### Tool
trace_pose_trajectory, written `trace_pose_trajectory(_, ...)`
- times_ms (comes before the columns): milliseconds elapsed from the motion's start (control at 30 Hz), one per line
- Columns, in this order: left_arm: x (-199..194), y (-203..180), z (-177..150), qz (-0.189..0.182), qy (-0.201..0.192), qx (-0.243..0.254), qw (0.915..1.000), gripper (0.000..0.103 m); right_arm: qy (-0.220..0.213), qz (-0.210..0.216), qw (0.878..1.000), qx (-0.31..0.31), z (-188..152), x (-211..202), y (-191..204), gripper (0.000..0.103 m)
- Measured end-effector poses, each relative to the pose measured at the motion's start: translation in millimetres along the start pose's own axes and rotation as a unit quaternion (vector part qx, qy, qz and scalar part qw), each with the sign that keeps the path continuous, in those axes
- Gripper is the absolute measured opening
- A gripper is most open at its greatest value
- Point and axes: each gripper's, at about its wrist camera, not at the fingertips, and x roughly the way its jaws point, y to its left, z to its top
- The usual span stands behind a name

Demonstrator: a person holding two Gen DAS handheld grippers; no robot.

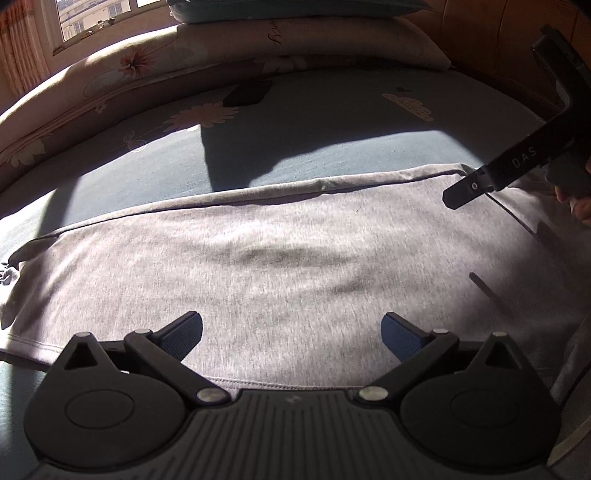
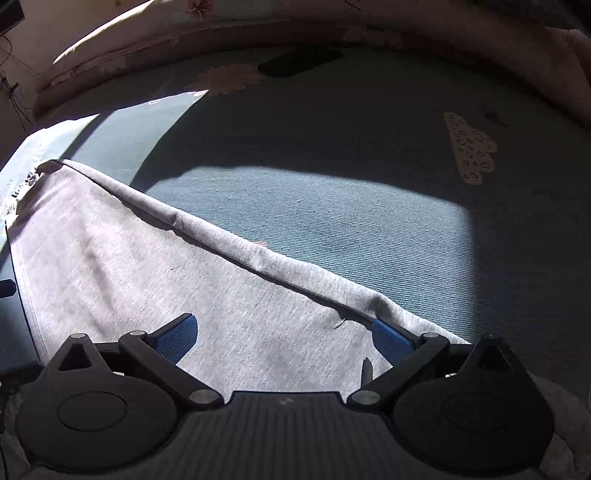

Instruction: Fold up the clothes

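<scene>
Garment point(image 1: 288, 258), grey, spread flat on blue-green bed sheet point(image 1: 332, 147), is the landmark here. Its left end runs out of the left wrist view, edge bunched there, detail too small to read. Beyond the garment on the left, a window point(image 1: 85, 18) and a curtain, both cut by the frame. Floral bedding point(image 1: 110, 81) curves along the far side of the sheet; a dark flat object point(image 1: 247, 94) lies beyond the garment near that bedding, too shadowed to identify. Garment's far edge is folded over into a rolled ridge point(image 2: 258, 254). Left gripper point(image 1: 291, 336) hovers over the garment's near hem, jaws spread wide, nothing between the blue pads point(image 1: 184, 334); contact with cloth cannot be told. Cloud print point(image 1: 408, 105) on the sheet beyond the garment's right part. Right gripper point(image 2: 284, 339) sits at the garment's right end by the ridge, jaws spread; its right pad point(image 2: 391, 341) is at the ridge, touching or just beside cannot be told. In the left wrist view this tool shows only from the side, partly cut off, and a bit of the person's hand point(image 1: 580, 208) peeks at the right frame edge. Garment's right end is hidden under the tool body.
</scene>
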Motion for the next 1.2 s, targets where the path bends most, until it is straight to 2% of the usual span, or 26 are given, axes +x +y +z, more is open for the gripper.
trace_pose_trajectory(100,13,-5,3,-0.005,0.005,0.015,0.9999,0.102,0.000,0.009,1.000,0.001,-12,3,9,0.102)
trace_pose_trajectory(200,28,-11,4,-0.008,0.012,0.031,0.9994,0.102,-0.013,-0.012,1.000,-0.006,-12,18,13,0.103)
trace_pose_trajectory(300,47,-5,4,-0.015,0.036,0.010,0.9992,0.102,-0.030,-0.040,0.999,0.014,1,31,2,0.103)
trace_pose_trajectory(400,50,4,10,-0.027,0.042,-0.026,0.9984,0.102,-0.036,-0.027,0.998,0.046,10,26,-11,0.103)
trace_pose_trajectory(533,40,8,17,-0.034,0.029,-0.039,0.9982,0.102,-0.045,-0.073,0.993,0.085,-20,-9,-25,0.103)
trace_pose_trajectory(667,41,2,15,-0.040,0.027,-0.019,0.9986,0.102,-0.048,-0.124,0.983,0.125,-54,-39,-42,0.103)
trace_pose_trajectory(767,50,-4,9,-0.036,0.044,-0.006,0.9984,0.102,-0.040,-0.145,0.976,0.160,-73,-26,-67,0.103)
trace_pose_trajectory(867,53,-6,6,-0.033,0.053,-0.002,0.9980,0.102,-0.065,-0.161,0.972,0.160,-66,-14,-86,0.103)
trace_pose_trajectory(967,54,-7,6,-0.032,0.060,-0.002,0.9977,0.102,-0.073,-0.166,0.970,0.162,-52,-8,-101,0.103)
trace_pose_trajectory(1033,49,-8,11,-0.034,0.061,-0.004,0.9975,0.102,-0.063,-0.161,0.972,0.157,-48,-10,-102,0.103)
trace_pose_trajectory(1200,39,-7,32,-0.060,0.031,0.011,0.9977,0.102,-0.066,-0.144,0.976,0.152,-57,-44,-86,0.103)
